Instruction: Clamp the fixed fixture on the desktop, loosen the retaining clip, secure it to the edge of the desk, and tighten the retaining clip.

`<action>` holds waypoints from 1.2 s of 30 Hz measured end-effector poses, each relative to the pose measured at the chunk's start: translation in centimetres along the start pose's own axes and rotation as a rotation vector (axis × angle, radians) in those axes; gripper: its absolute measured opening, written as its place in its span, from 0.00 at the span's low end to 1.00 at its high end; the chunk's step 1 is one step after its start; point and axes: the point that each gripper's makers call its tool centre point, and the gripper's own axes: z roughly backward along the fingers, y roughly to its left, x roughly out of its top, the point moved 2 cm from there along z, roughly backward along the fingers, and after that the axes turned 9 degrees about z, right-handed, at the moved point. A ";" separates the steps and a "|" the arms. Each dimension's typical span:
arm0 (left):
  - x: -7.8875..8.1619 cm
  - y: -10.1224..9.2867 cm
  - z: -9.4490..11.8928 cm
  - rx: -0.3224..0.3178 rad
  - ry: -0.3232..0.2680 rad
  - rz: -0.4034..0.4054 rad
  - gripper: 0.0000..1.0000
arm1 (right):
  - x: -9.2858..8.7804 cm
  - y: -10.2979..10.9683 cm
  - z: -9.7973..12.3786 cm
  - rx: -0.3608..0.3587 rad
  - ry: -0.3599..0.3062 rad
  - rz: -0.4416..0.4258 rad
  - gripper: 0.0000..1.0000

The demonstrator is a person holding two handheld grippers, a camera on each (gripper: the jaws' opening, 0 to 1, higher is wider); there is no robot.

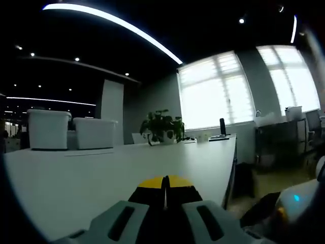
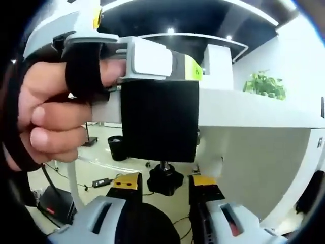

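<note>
White desk top (image 1: 127, 168) runs away under my left gripper (image 1: 165, 189), whose yellow-tipped jaws are pressed together with nothing visible between them. Beyond sit two white bins (image 1: 48, 128), a potted plant (image 1: 162, 127) and bright shuttered windows (image 1: 216, 91) under a dark ceiling with strip lights (image 1: 111, 23). In the right gripper view, the black clamp fixture (image 2: 160, 121) hangs at the desk edge (image 2: 254, 108), a hand (image 2: 56, 109) just beside it; my right gripper (image 2: 165, 184) has its jaws apart either side of the black screw knob (image 2: 165, 180), contact I cannot tell
</note>
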 end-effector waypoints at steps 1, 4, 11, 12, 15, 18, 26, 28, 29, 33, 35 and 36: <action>0.0 0.0 0.0 0.000 0.000 0.001 0.01 | -0.1 0.0 0.1 0.001 0.001 -0.001 0.25; 0.0 0.0 0.0 0.001 0.001 0.001 0.01 | -0.1 0.1 0.2 0.007 -0.008 -0.010 0.24; -0.1 0.0 -0.1 0.000 0.007 0.007 0.01 | 0.0 0.1 -0.2 0.077 0.003 0.032 0.22; 0.0 0.0 -0.1 0.000 0.007 0.008 0.01 | 0.0 0.2 -0.2 0.095 -0.006 0.047 0.22; -0.1 0.1 -0.1 0.004 0.012 0.013 0.01 | 0.0 0.1 -0.3 0.194 -0.059 0.076 0.21; -0.1 0.2 -0.1 0.011 0.012 0.013 0.01 | 0.1 0.1 -0.4 0.298 -0.086 0.112 0.21; -0.1 0.3 -0.2 0.023 0.018 0.020 0.01 | 0.1 0.5 -0.3 0.633 -0.135 0.163 0.21; -0.1 0.3 -0.2 0.025 0.017 0.019 0.01 | 0.1 0.2 -0.6 0.696 -0.151 0.185 0.21; -0.2 0.3 -0.2 0.027 0.020 0.023 0.01 | 0.0 0.2 -0.7 0.732 -0.151 0.201 0.21; -0.2 0.4 -0.2 0.031 0.022 0.025 0.01 | 0.1 0.5 -1.4 0.792 -0.142 0.247 0.22; -0.2 0.4 -0.2 0.033 0.023 0.025 0.01 | -0.1 0.7 -1.1 0.813 -0.141 0.266 0.22; -0.2 0.4 -0.2 0.033 0.023 0.026 0.01 | 0.0 0.9 -0.9 0.816 -0.149 0.259 0.22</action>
